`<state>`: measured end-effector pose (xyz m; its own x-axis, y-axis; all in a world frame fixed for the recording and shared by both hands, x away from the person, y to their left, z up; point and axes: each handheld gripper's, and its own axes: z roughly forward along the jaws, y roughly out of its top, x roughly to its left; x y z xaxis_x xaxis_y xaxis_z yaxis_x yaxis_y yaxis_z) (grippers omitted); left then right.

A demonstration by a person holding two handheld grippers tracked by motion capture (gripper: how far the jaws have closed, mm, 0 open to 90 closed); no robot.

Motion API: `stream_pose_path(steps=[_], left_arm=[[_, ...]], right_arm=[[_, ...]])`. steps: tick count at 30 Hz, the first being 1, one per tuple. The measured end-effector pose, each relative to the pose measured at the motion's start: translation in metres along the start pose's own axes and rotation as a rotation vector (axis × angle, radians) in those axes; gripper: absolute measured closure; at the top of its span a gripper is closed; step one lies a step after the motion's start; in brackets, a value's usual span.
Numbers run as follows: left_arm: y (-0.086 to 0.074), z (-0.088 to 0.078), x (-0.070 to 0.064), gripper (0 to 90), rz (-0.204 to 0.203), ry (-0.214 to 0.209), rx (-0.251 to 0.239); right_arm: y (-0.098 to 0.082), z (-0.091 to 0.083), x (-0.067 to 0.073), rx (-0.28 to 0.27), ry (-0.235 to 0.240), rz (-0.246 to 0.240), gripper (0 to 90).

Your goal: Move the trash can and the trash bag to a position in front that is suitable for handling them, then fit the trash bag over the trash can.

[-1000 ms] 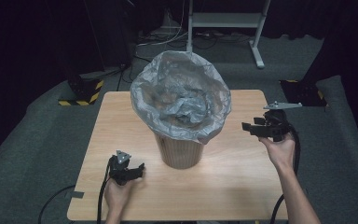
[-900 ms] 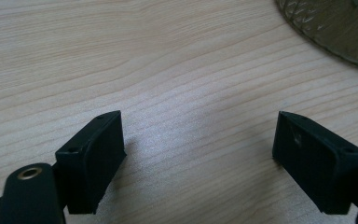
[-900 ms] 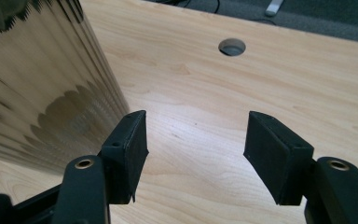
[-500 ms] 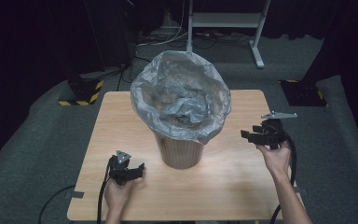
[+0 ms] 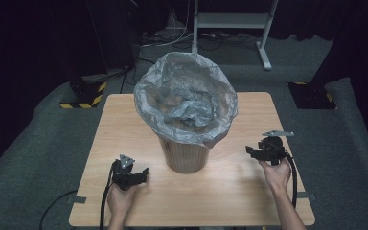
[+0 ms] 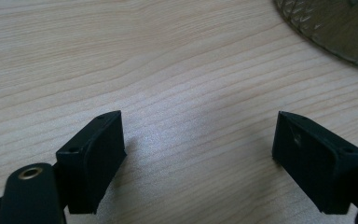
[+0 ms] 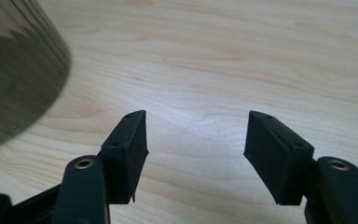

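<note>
We see a wooden bin standing upright near the middle of the tabletop, a little toward the near edge. It is a round, slightly tapered container with fine vertical ribs down its pale brown wall. A grey plastic liner bag sits in its mouth and is folded out over the rim. The bag is thin, glossy and heavily crumpled, and its loose skirt spreads much wider than the bin itself, hiding the upper part of the wall. Its inside is a hollow of wrinkled folds. In the left gripper view the foot of the bin shows at the upper right corner, and in the right gripper view its ribbed wall rises blurred at the upper left.

We can read no brand, label or writing on the bin, the bag or either tool.

The left tool lies low near the near left corner of the tabletop, held in the person's left hand. Its two black jaws stand wide apart over bare wood, with nothing between them. The right tool is held in the right hand near the right edge, to the side of the bin and apart from it. Its jaws are also apart and hold nothing, with plain wood grain showing between them.
</note>
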<state>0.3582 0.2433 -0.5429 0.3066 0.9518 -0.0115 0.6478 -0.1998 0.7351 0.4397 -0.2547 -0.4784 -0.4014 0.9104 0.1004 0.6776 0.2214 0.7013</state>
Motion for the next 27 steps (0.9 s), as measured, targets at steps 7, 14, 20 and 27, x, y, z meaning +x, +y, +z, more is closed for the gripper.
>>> stream_pose_path(steps=[7, 14, 20, 27], left_arm=[[0.000, 0.000, 0.000, 17.2, -0.001, 0.000, -0.001], [0.000, 0.000, 0.000, 17.2, -0.001, 0.001, -0.001], [0.000, 0.000, 0.000, 17.3, 0.000, -0.001, -0.002], [0.000, 0.000, 0.000, 17.3, 0.000, -0.002, -0.001]], right_arm=[[-0.016, 0.019, -0.003, 0.008, -0.043, 0.008, 38.3], [-0.024, 0.028, -0.005, 0.002, -0.080, 0.011, 36.2], [-0.025, 0.031, -0.002, -0.004, -0.097, 0.002, 35.3], [-0.027, 0.042, 0.001, 0.012, -0.100, -0.016, 32.5]])
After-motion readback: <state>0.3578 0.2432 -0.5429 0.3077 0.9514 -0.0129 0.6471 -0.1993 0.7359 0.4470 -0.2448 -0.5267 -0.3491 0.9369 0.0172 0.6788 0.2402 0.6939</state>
